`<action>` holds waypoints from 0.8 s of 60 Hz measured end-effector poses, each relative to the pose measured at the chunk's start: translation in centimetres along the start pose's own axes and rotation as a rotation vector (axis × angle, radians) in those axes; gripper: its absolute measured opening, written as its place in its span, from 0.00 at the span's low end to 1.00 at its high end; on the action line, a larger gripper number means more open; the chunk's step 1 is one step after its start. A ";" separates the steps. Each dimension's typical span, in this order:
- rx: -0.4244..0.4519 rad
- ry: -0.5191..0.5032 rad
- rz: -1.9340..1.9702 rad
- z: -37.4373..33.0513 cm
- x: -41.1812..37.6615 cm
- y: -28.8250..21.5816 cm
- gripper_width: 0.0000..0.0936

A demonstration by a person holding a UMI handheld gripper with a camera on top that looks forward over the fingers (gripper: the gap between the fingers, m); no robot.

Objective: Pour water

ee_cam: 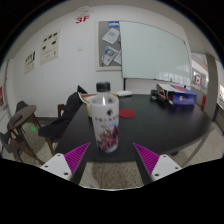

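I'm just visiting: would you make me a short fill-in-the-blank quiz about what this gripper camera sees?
1. The clear bottle stands on a dark ____.
2. The bottle's cap is ____ in colour.
3. The gripper has its fingers ____, holding nothing.
4. The bottle stands just ____ of the fingertips.

Missing words: table; white; open; ahead

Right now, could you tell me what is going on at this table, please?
A person holds a handheld gripper up to a dark table. A clear plastic bottle with a printed label stands on the table's near edge, just ahead of the open fingers and a little toward the left one. Nothing is gripped yet. A chair stands beside the table.
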State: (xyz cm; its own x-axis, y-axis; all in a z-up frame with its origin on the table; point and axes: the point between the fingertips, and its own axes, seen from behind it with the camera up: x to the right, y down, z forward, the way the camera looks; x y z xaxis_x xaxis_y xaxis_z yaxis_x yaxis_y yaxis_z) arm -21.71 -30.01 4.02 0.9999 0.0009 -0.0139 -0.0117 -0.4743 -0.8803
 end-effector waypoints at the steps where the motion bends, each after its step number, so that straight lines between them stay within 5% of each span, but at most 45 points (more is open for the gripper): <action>1: 0.011 0.001 -0.001 0.6 -0.2 -0.5 0.90; 14: 0.110 0.020 -0.040 7.3 -1.1 -5.2 0.85; 18: 0.126 0.025 -0.048 8.3 -1.1 -5.6 0.76; 21: 0.134 0.017 -0.054 8.7 -1.5 -5.7 0.60; 33: 0.166 0.024 -0.061 8.9 -1.3 -6.0 0.45; 48: 0.138 0.133 -0.146 7.2 2.3 -7.7 0.43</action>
State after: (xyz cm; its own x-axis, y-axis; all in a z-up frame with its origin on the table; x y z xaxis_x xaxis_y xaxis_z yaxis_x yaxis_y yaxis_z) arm -19.37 -20.05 7.37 0.9831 -0.0598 0.1730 0.1413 -0.3524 -0.9251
